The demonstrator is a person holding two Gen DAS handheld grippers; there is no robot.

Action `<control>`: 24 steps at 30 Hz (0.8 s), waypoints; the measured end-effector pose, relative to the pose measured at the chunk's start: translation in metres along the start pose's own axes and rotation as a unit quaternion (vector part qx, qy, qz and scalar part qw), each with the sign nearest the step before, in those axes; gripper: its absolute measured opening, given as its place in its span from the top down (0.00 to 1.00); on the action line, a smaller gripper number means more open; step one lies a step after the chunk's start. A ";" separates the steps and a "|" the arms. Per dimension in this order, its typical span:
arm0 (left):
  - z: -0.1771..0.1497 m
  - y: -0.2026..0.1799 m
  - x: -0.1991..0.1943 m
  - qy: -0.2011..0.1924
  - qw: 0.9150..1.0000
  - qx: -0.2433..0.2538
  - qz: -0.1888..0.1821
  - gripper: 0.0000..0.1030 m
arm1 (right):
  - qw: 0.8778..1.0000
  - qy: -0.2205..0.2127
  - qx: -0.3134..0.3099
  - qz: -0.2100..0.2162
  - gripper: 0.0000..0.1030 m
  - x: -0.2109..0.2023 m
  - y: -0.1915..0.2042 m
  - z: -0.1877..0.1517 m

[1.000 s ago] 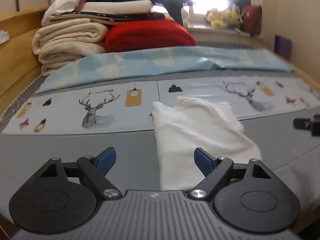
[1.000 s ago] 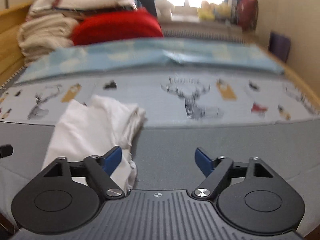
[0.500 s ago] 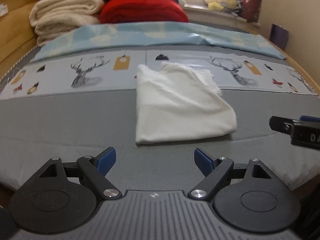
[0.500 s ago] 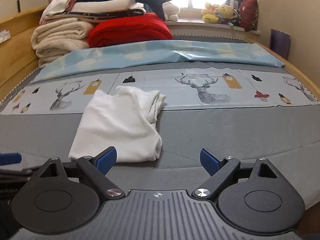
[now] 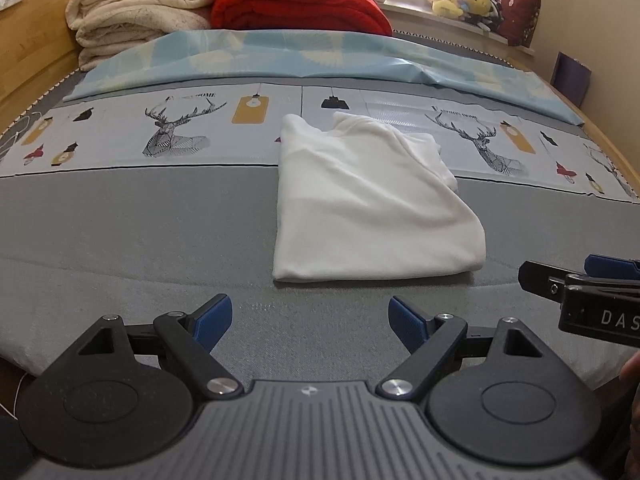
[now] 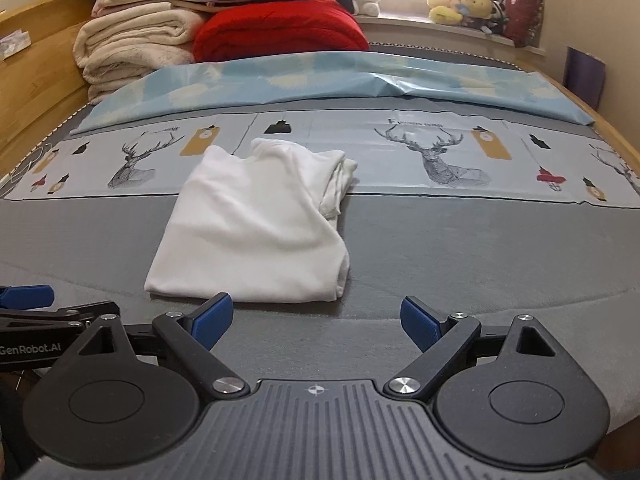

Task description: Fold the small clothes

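A white garment [image 5: 368,204] lies folded into a rough rectangle on the grey bed cover [image 5: 120,232], its far end bunched over the deer-print strip. My left gripper [image 5: 310,318] stands open just short of the garment's near edge, nothing between its blue pads. In the right wrist view the same garment [image 6: 256,224] lies ahead and a little left. My right gripper [image 6: 316,318] is open wide and empty, its left pad close to the near hem. Each gripper shows at the edge of the other's view.
Folded cream blankets [image 5: 140,4] and a red quilt [image 5: 296,4] are stacked at the bed's far end behind a light blue sheet [image 5: 320,56]. Wooden bed sides run left and right. Soft toys [image 6: 460,4] sit on the windowsill.
Both grippers have pulled back toward the near edge of the bed and tipped down. The garment, earlier right at the fingers, now lies free ahead of both.
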State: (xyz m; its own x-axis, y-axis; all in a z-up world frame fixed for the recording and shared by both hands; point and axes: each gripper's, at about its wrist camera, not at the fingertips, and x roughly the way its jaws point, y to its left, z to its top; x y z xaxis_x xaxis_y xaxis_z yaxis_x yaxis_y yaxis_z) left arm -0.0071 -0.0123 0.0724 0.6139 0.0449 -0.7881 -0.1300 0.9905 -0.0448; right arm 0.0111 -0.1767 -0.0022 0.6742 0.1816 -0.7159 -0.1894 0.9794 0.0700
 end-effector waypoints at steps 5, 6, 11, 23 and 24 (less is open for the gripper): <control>0.001 -0.002 0.004 0.003 1.000 0.002 -0.005 0.14 | 1.000 0.001 0.004 0.005 0.11 0.001 0.000 0.002; 0.001 -0.002 0.004 0.004 1.000 0.002 -0.005 0.14 | 1.000 0.001 0.004 0.006 0.11 0.001 -0.001 0.002; 0.001 -0.002 0.005 0.003 1.000 0.002 -0.006 0.14 | 1.000 0.000 0.006 0.006 0.11 0.001 -0.001 0.002; 0.001 -0.001 0.006 0.002 1.000 0.002 -0.009 0.13 | 1.000 0.003 0.010 0.006 0.11 0.001 -0.003 0.001; 0.001 -0.001 0.006 0.002 1.000 0.002 -0.009 0.13 | 1.000 0.003 0.011 0.006 0.11 0.001 -0.003 0.001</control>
State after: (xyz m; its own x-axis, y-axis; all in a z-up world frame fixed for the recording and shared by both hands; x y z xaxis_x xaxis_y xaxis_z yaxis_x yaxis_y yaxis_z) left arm -0.0028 -0.0133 0.0681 0.6126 0.0257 -0.7900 -0.1152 0.9917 -0.0571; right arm 0.0136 -0.1797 -0.0025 0.6676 0.1930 -0.7191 -0.1822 0.9788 0.0936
